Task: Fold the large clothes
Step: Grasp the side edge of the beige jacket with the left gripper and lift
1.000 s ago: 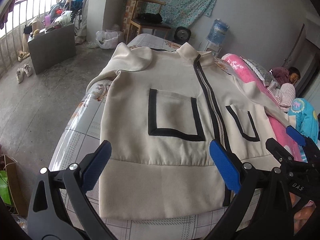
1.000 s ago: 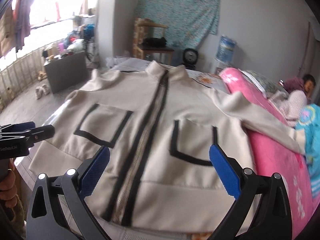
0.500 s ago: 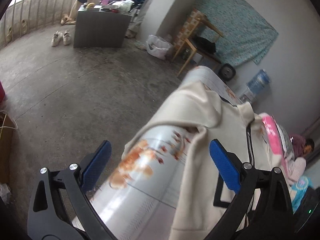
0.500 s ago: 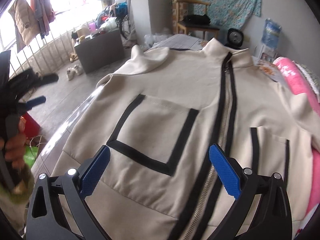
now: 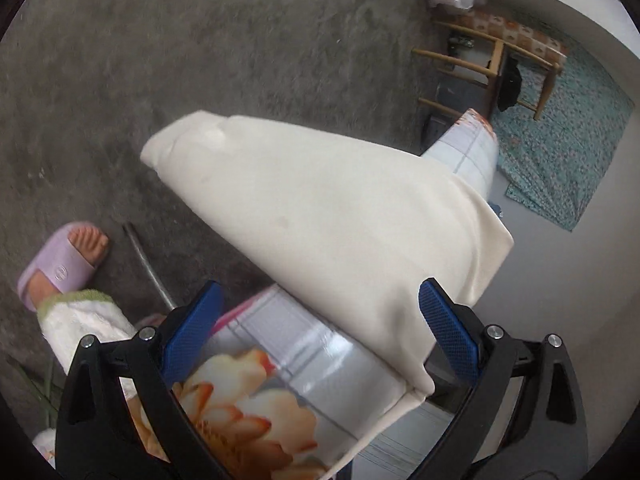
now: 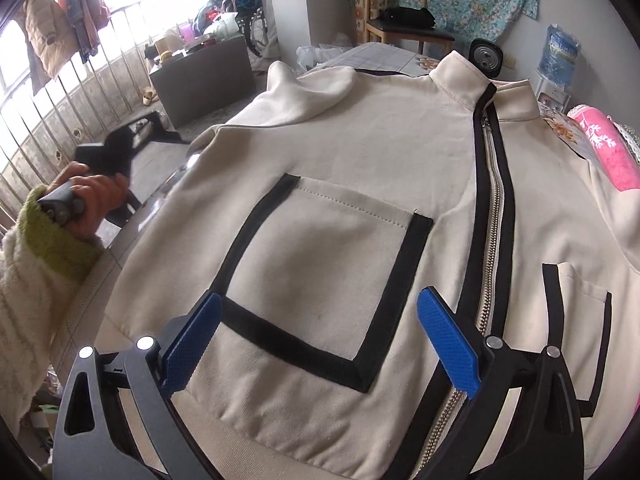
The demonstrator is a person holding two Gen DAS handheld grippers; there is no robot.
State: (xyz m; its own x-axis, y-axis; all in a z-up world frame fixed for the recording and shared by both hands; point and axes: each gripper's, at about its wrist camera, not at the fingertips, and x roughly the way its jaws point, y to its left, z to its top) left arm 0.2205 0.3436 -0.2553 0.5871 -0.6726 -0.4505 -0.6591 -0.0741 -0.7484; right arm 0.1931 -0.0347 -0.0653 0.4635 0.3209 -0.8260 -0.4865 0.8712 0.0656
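A cream zip jacket (image 6: 360, 168) with black-trimmed pockets lies face up on the bed. My right gripper (image 6: 320, 344) is open, low over its left pocket (image 6: 320, 264) near the hem. The jacket's left sleeve (image 5: 320, 216) hangs over the bed's side toward the floor. My left gripper (image 5: 320, 320) is open and points down at this sleeve, its jaws on either side of the sleeve's upper part, not closed on it. In the right wrist view the left gripper (image 6: 116, 148) shows in the person's hand beside the bed's left edge.
The bed has a glossy floral cover (image 5: 256, 400). The grey floor (image 5: 200, 40) lies beside it, with my foot in a purple slipper (image 5: 60, 264). A wooden chair (image 6: 400, 20), a grey cabinet (image 6: 204, 76), a fan (image 6: 486, 56), a water bottle (image 6: 562, 56) and a pink quilt (image 6: 608, 152) surround the bed.
My left gripper has swung off the jacket's hem to the bed's left side and tilted down over the hanging sleeve. My right gripper has moved left and closer over the left pocket.
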